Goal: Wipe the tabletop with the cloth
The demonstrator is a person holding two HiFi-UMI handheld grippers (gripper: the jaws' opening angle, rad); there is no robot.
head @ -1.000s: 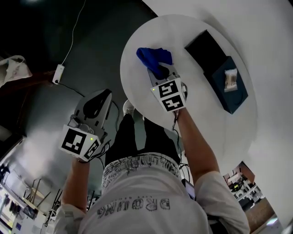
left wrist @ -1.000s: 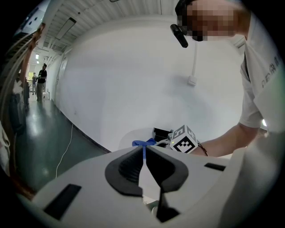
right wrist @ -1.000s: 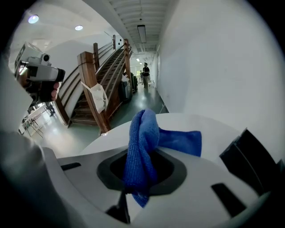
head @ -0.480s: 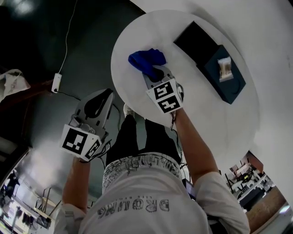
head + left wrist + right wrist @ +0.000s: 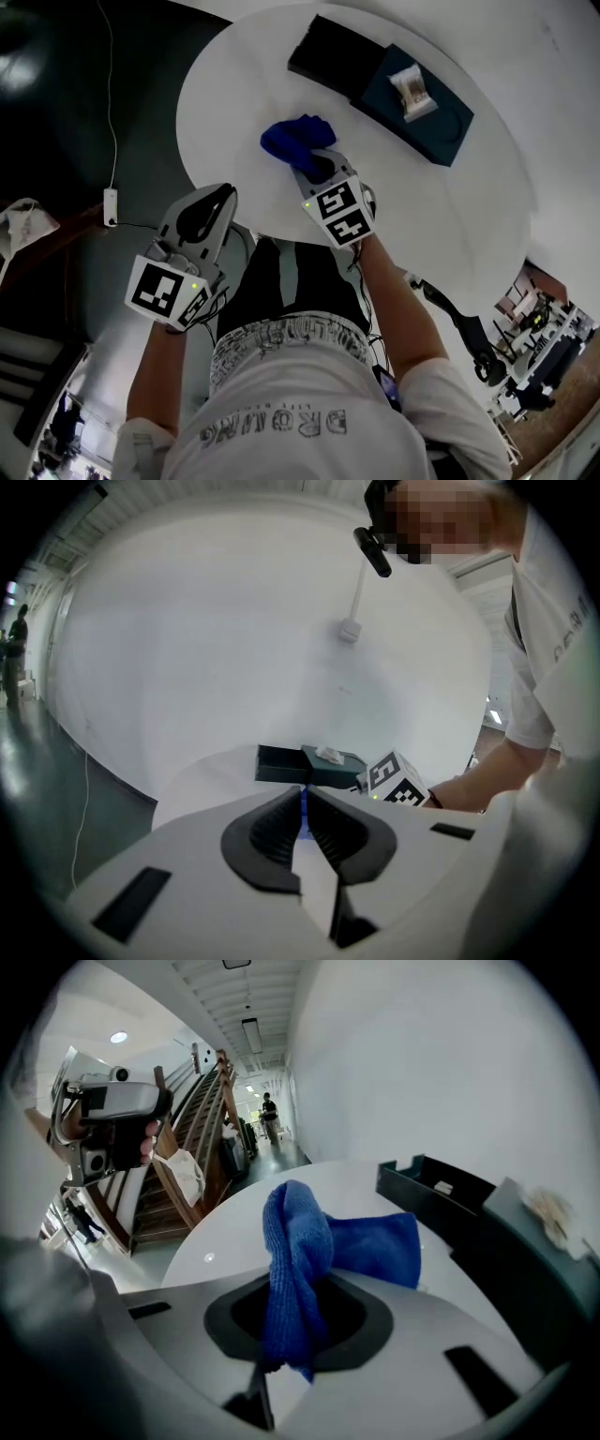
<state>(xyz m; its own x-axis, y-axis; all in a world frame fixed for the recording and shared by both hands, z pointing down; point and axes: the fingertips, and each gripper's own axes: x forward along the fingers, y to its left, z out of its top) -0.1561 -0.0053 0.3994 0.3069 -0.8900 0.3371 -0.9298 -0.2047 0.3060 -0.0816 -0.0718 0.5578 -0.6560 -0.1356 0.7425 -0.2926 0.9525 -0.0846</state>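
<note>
A blue cloth [image 5: 292,139] lies bunched on the round white tabletop [image 5: 225,112], with my right gripper [image 5: 317,167] shut on it. In the right gripper view the cloth [image 5: 309,1251] hangs pinched between the jaws and spreads forward over the tabletop [image 5: 244,1218]. My left gripper [image 5: 204,208] hovers off the table's near edge, above the dark floor. Its jaws are shut with nothing in them, and in the left gripper view its fingertips [image 5: 304,819] nearly touch.
At the table's far side sit a black box [image 5: 333,54] and a dark teal box [image 5: 417,105] with a pale crumpled thing [image 5: 410,86] on top. A white cable with a switch [image 5: 110,204] hangs over the floor at left. A staircase [image 5: 183,1119] rises beyond the table.
The right gripper has dragged the blue cloth toward the near part of the table, away from its edge. The left gripper has stayed where it was.
</note>
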